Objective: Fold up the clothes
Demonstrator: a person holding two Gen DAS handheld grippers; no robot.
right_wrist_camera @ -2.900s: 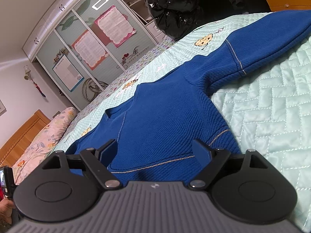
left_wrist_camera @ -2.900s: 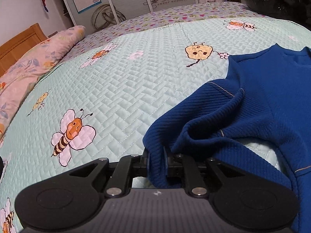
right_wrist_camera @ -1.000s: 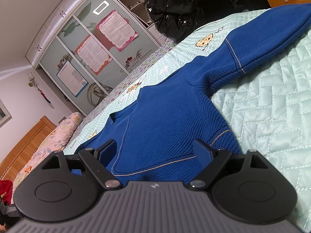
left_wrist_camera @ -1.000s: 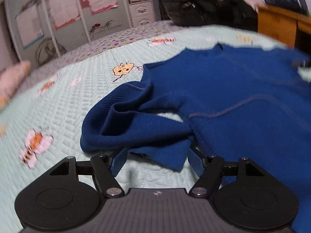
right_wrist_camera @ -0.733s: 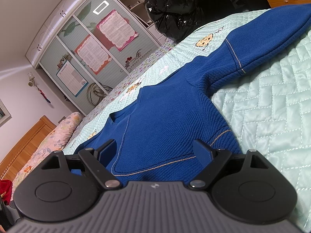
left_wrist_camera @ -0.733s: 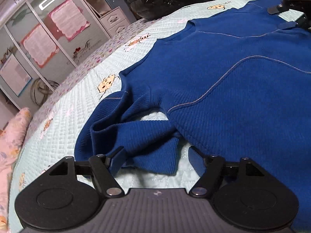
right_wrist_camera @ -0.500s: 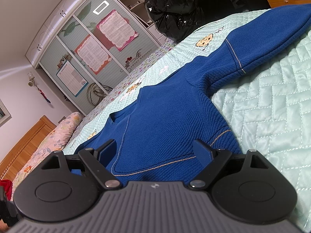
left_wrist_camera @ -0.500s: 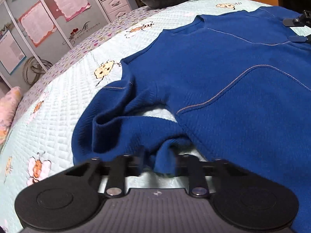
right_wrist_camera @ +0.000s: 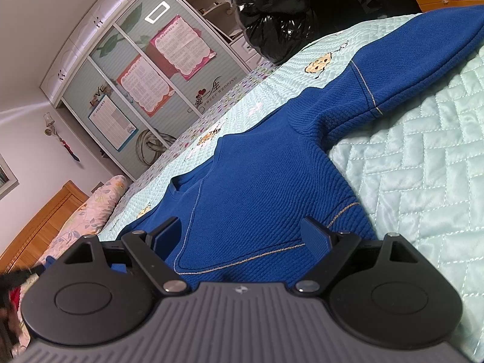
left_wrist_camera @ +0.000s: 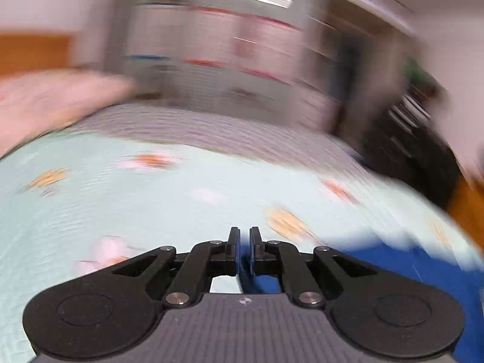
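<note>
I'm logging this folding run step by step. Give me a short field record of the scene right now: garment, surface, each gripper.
garment: blue sweater, spread flat, one sleeve stretched out
surface: quilted bedspread with cartoon prints
left gripper: jaws have just been closing, now pinching blue fabric; view motion-blurred
right gripper: open, jaws straddling the sweater's hem, not gripping

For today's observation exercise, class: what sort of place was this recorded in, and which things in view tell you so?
Most likely a home bedroom. A blue sweater lies spread on a bed with a quilted, bee-patterned bedspread; a floral pillow rests by a wooden headboard, and a sliding-door wardrobe stands behind the bed.
</note>
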